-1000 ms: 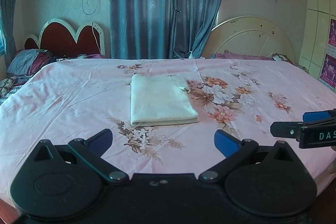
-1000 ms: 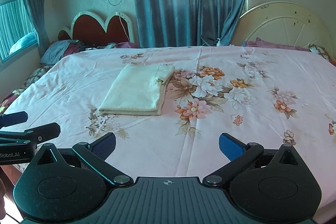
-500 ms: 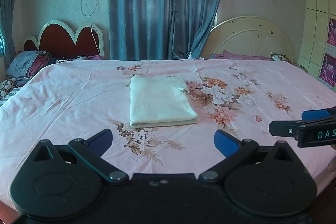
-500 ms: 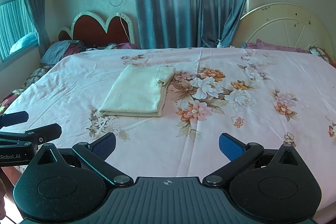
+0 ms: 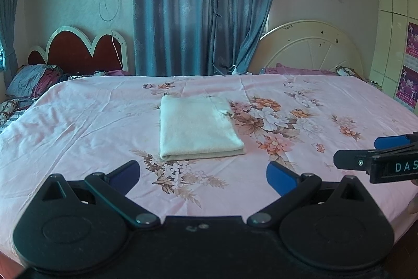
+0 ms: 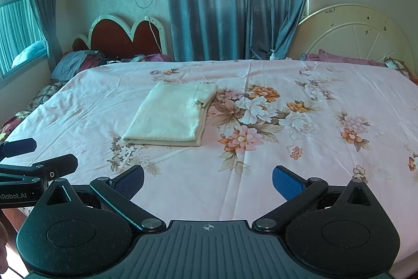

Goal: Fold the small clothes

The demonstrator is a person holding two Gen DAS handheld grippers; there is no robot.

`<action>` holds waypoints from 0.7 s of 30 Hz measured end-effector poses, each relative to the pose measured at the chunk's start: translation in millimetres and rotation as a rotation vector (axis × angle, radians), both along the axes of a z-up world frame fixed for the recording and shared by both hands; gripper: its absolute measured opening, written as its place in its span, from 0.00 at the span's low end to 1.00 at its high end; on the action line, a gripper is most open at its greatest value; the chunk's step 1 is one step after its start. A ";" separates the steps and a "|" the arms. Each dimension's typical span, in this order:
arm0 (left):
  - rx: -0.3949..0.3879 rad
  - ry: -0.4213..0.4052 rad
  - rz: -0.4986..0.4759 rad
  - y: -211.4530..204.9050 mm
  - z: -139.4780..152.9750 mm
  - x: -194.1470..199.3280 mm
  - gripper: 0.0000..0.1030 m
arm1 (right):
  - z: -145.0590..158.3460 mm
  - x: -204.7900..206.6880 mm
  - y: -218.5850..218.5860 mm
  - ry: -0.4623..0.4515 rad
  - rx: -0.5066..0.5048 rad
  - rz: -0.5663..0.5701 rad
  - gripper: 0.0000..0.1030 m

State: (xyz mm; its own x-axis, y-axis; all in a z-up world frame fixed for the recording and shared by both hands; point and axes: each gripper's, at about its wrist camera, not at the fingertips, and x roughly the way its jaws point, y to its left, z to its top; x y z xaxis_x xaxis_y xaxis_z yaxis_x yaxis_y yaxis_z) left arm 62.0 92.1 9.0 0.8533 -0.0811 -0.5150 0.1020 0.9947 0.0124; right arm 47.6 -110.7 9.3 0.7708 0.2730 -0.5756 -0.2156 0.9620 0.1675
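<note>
Both grippers' fingers [image 5: 125, 175] [image 6: 286, 182] gape empty before the folded cloth [image 5: 197, 127]; only the right view shows a window [image 6: 15, 15].

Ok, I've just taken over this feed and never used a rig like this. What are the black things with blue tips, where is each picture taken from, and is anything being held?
There is no robot arm here. A person holds a hand-held gripper in each hand, and each gripper carries a wide-angle camera looking forward along its two jaws. The black shapes with blue pads at the bottom of each picture are that camera's own gripper: the left gripper in one view, the right gripper in the other. Each also shows at the edge of the other's view.

Both look across a bed with a pink floral sheet. On it lies a cream cloth, already folded into a neat rectangle. Both sets of jaws stand wide open, short of the cloth, holding nothing.
</note>
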 end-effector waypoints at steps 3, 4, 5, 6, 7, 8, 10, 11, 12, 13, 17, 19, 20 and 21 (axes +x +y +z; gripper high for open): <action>0.002 0.001 0.000 -0.2 0.0 0.0 1.00 | -0.1 0.1 0.3 0.000 0.000 -0.002 1.00; 0.001 0.000 -0.001 -0.1 0.1 -0.3 1.00 | 0.4 0.7 0.7 0.000 0.000 -0.002 1.00; 0.001 0.000 0.000 -0.4 0.2 -0.4 1.00 | 0.6 1.2 0.7 0.000 0.001 -0.002 1.00; 0.001 0.000 0.001 -0.5 0.2 -0.4 1.00 | 0.5 1.1 0.7 -0.001 0.002 -0.002 1.00; 0.001 0.001 0.002 -0.5 0.2 -0.4 1.00 | 0.3 0.9 0.7 0.000 -0.001 -0.002 1.00; 0.000 0.000 0.001 -0.4 0.2 -0.4 1.00 | 0.3 0.8 0.5 0.000 0.000 -0.001 1.00; 0.001 0.000 0.002 -0.5 0.2 -0.3 1.00 | 0.7 1.6 0.8 0.000 0.001 0.000 1.00; 0.001 0.000 0.002 -0.3 0.2 -0.4 1.00 | 0.9 2.1 0.9 0.001 -0.001 0.000 1.00; 0.001 -0.001 0.002 -0.3 0.0 0.4 1.00 | 1.3 1.7 0.8 0.000 -0.001 0.000 1.00; 0.000 -0.002 0.002 -0.3 0.0 0.4 1.00 | 1.2 1.7 0.9 0.000 -0.001 0.000 1.00; 0.000 -0.018 -0.003 1.9 0.6 1.8 1.00 | 1.6 2.4 1.3 0.000 0.001 -0.001 1.00; 0.013 -0.026 -0.006 1.7 0.2 2.3 0.99 | 1.5 2.1 1.0 0.000 0.001 0.000 1.00; 0.019 -0.029 -0.009 1.8 0.5 2.9 0.99 | 1.9 2.5 1.1 0.000 0.002 0.001 1.00; 0.022 -0.030 -0.010 1.7 0.4 3.2 0.99 | 2.3 3.2 1.5 0.000 0.002 0.002 1.00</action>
